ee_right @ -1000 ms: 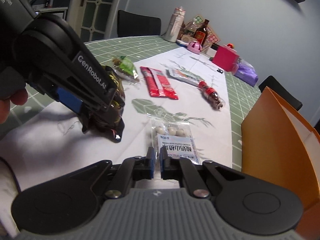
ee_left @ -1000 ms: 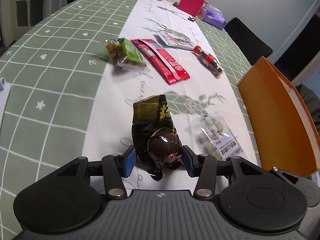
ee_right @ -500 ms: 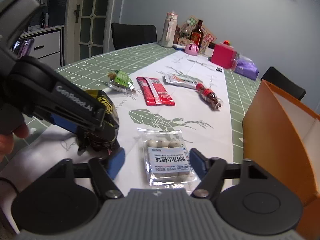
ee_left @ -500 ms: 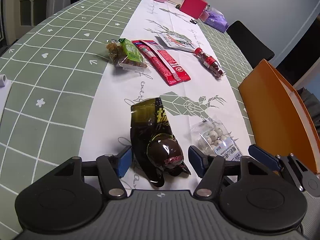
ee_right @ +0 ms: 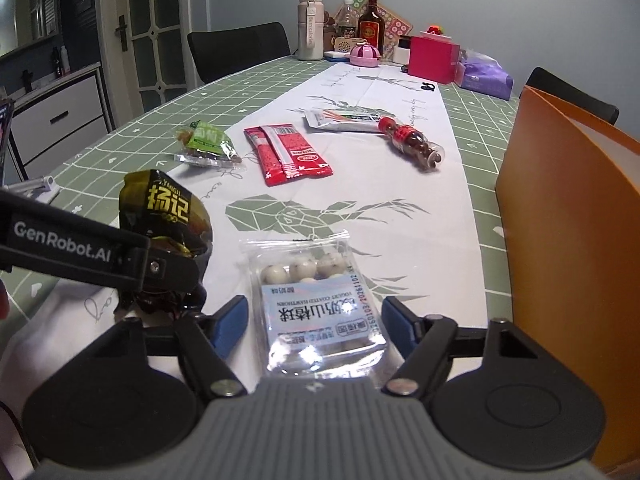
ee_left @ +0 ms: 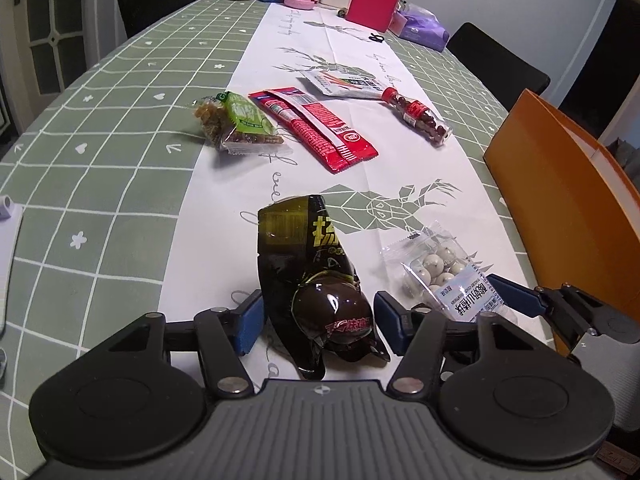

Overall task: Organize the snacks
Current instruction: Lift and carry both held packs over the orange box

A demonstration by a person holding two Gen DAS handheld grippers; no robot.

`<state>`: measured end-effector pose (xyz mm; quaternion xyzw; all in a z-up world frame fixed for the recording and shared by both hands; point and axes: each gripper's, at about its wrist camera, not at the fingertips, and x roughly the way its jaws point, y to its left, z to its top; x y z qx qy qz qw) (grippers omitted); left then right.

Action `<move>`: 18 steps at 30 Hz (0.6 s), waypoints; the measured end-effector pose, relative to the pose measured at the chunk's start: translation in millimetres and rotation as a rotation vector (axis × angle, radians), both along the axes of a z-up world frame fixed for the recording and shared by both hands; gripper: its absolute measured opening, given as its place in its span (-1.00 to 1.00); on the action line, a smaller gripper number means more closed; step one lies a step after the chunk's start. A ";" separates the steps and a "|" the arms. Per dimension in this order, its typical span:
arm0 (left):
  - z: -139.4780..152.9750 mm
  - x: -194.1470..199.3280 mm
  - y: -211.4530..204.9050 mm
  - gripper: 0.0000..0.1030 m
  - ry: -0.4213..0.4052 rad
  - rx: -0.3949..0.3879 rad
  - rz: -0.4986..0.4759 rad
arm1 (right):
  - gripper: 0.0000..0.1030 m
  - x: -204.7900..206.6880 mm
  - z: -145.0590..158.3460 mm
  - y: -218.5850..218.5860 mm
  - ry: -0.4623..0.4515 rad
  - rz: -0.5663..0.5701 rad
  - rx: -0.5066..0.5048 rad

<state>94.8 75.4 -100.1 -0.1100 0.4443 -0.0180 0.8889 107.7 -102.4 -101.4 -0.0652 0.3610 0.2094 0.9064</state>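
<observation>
At the bottom centre of the left wrist view, the left claw [ee_left: 318, 322] stands open, its blue pads either side of a dark brown snack packet [ee_left: 316, 284] that lies on the bench, with a gap showing on each side. At the bottom centre of the right wrist view, the right claw [ee_right: 314, 326] is also spread wide, straddling a clear bag of white yogurt-coated balls [ee_right: 316, 304] without closing on it. That bag lies just right of the brown packet. Further up the white runner [ee_left: 400, 176], in the middle of the frame, lie a green-labelled nut packet [ee_left: 236, 124], a red sachet [ee_left: 316, 128], a white pouch [ee_left: 340, 84] and a small bottle of dark red sweets [ee_left: 416, 116]. An orange box [ee_left: 560, 208] stands at the right edge. At the top of the frame, a pink box [ee_left: 372, 6] and a purple pack [ee_left: 422, 26] sit on the bench.
</observation>
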 end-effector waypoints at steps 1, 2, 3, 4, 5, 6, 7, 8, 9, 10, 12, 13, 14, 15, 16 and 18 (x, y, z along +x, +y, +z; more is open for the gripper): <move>0.0 0.1 -1.3 0.28 -0.002 0.004 -0.003 | 0.29 -0.5 -0.1 -0.2 0.000 0.002 0.003; 0.0 0.0 -2.2 0.28 -0.003 0.008 -0.004 | 0.26 -1.2 -0.2 -0.6 -0.001 0.003 0.006; 0.1 -0.1 -3.0 0.28 -0.005 0.012 -0.006 | 0.26 -1.9 -0.3 -0.8 -0.004 0.005 0.005; -0.1 -0.2 -3.2 0.28 -0.006 0.013 -0.008 | 0.25 -2.6 -0.3 -0.5 -0.008 0.006 0.003; -0.2 -0.4 -3.5 0.27 -0.007 0.014 -0.008 | 0.24 -3.0 -0.3 -0.3 -0.009 0.007 0.002; -0.4 -0.7 -3.8 0.27 -0.009 0.015 -0.007 | 0.23 -3.1 -0.1 -0.4 -0.007 0.004 0.004; -0.5 -1.2 -4.7 0.27 -0.011 0.017 -0.006 | 0.21 -3.3 0.0 -0.7 -0.006 -0.001 0.006; -0.7 -1.6 -5.0 0.27 -0.012 0.017 -0.005 | 0.20 -3.6 0.4 -0.6 -0.005 -0.003 0.005; -0.5 -1.8 -5.0 0.26 -0.011 0.015 -0.003 | 0.19 -3.9 0.9 0.1 -0.005 -0.001 0.001; -0.4 -1.9 -4.8 0.26 -0.008 0.008 -0.001 | 0.16 -4.2 1.5 0.7 -0.003 -0.001 -0.002; 0.1 -2.3 -5.5 0.25 -0.001 0.004 0.000 | 0.15 -5.4 2.9 0.9 0.001 -0.003 -0.004; 0.9 -2.4 -6.4 0.25 0.003 0.005 -0.003 | 0.14 -6.1 3.8 1.1 0.001 -0.003 -0.009; 1.6 -3.0 -7.1 0.25 0.004 0.007 -0.006 | 0.14 -6.9 4.9 1.5 -0.001 0.001 -0.017; 2.6 -3.6 -7.6 0.25 0.004 0.008 -0.007 | 0.14 -7.6 6.4 2.2 -0.007 0.005 -0.028; 4.4 -4.6 -8.4 0.25 0.003 0.008 -0.009 | 0.14 -8.8 8.1 2.4 -0.013 0.006 -0.037; 8.0 -6.3 -8.7 0.25 -0.002 0.005 -0.010 | 0.14 -12.0 13.6 2.3 -0.028 0.009 -0.052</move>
